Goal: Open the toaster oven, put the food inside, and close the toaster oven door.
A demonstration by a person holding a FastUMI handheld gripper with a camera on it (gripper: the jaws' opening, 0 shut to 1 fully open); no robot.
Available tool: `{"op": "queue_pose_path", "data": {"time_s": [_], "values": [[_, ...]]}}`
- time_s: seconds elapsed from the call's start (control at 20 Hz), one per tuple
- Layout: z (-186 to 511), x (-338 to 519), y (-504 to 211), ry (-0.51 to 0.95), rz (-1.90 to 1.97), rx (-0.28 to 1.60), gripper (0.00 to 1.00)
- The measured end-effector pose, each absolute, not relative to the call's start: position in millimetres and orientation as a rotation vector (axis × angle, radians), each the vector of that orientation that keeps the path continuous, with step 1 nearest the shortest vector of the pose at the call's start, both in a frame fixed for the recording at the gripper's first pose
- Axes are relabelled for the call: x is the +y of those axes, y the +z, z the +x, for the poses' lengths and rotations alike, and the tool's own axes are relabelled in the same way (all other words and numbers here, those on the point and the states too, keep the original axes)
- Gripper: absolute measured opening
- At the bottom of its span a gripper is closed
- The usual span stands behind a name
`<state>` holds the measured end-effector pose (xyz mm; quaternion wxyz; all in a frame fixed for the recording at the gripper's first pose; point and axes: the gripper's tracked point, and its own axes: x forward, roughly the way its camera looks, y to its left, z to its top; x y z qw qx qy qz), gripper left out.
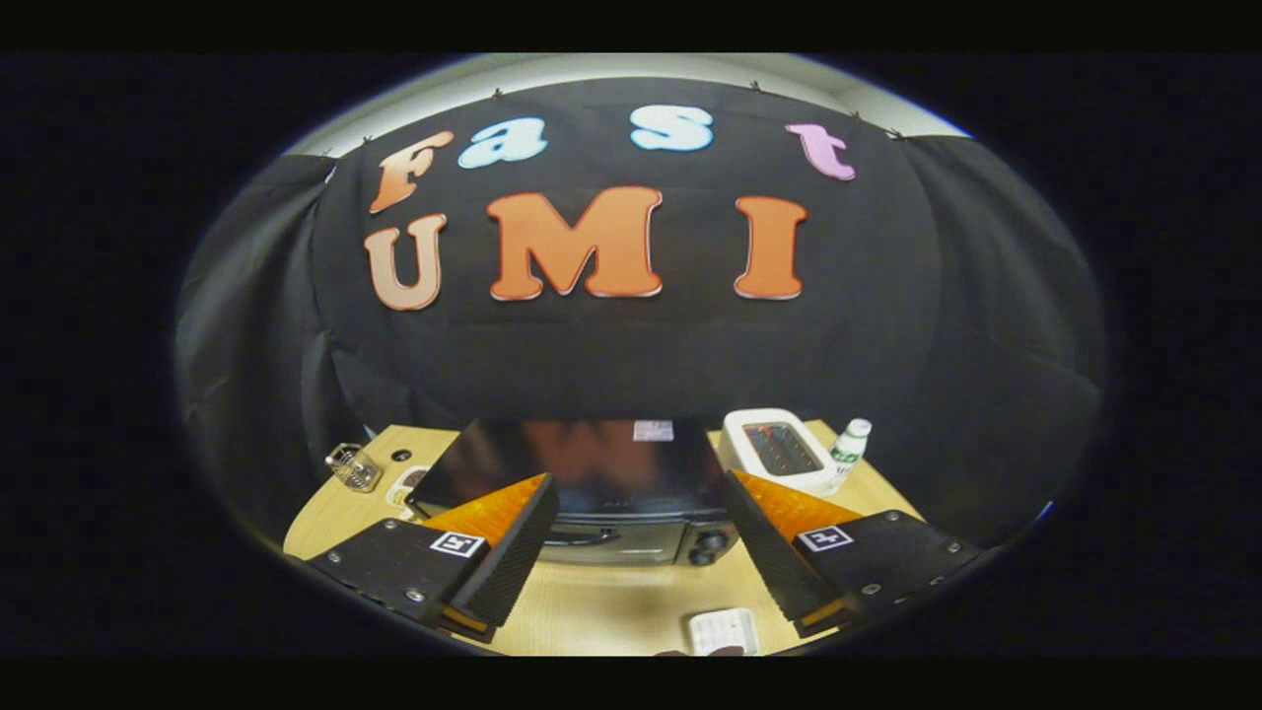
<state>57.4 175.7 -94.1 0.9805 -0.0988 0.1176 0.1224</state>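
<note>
A dark toaster oven (592, 483) with a glossy black top stands on the wooden table (592, 611), beyond my fingers. Its door looks closed, with the handle (577, 535) and two knobs (710, 547) showing low on its front between my fingers. My gripper (636, 528) is open and holds nothing; it hovers above the table in front of the oven. A small whitish item (725, 631), possibly the food or its plate, lies on the table below my right finger (779, 552), cut off by the view's rim.
A white pop-up toaster (779, 452) and a small white bottle (846, 452) stand right of the oven. A clear glass object (353, 467) and a small round thing (404, 485) sit to the left. Black cloth walls close in behind the table.
</note>
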Motion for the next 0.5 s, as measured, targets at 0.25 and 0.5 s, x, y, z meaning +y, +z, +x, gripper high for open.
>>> {"op": "queue_pose_path", "data": {"time_s": [0.25,0.5], "values": [[42,153,-15,0.211,-0.195,0.092,0.99],[21,124,37,0.174,-0.176,-0.025,0.99]]}}
